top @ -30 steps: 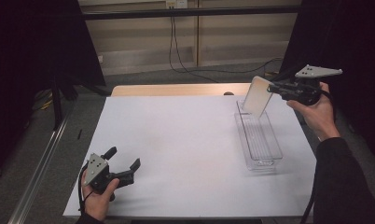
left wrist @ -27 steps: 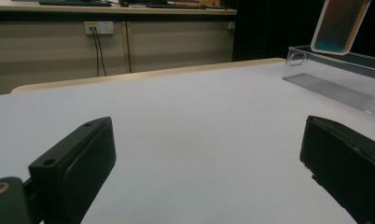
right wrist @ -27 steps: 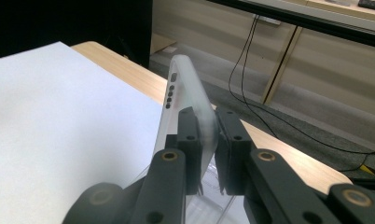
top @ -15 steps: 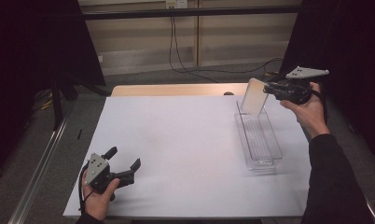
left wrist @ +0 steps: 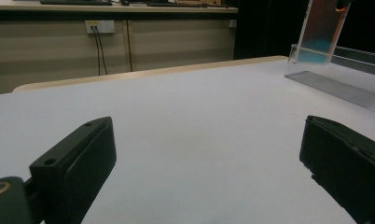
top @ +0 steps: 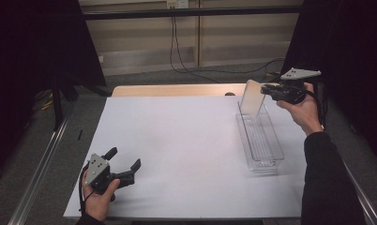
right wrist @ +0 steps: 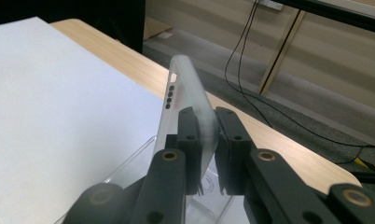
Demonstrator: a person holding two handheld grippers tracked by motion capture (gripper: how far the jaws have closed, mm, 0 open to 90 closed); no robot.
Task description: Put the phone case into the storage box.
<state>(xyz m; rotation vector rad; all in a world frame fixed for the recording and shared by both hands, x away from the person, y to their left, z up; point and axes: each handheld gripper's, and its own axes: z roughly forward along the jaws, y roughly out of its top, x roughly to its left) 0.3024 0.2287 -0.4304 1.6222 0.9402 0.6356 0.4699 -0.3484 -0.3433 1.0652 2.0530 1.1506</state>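
clear case (top: 252,98) — white sheet (top: 177,140), black gripper (top: 126,169)

**The clear plate goes a little up and away**

The right gripper (top: 267,89) has moved. A second ago it was a bit lower and closer to the person. Now it is a little higher and farther back, over the far end of the clear tray (top: 266,154). The person's right hand (top: 305,108) went with it, and the sleeve (top: 328,183) now reaches farther up along the right side of the table.

The clear plate (top: 251,98) pinched in that gripper moved too. It has gone a tiny bit toward the back edge of the table (top: 177,90), and it hangs over the far end of the tray.
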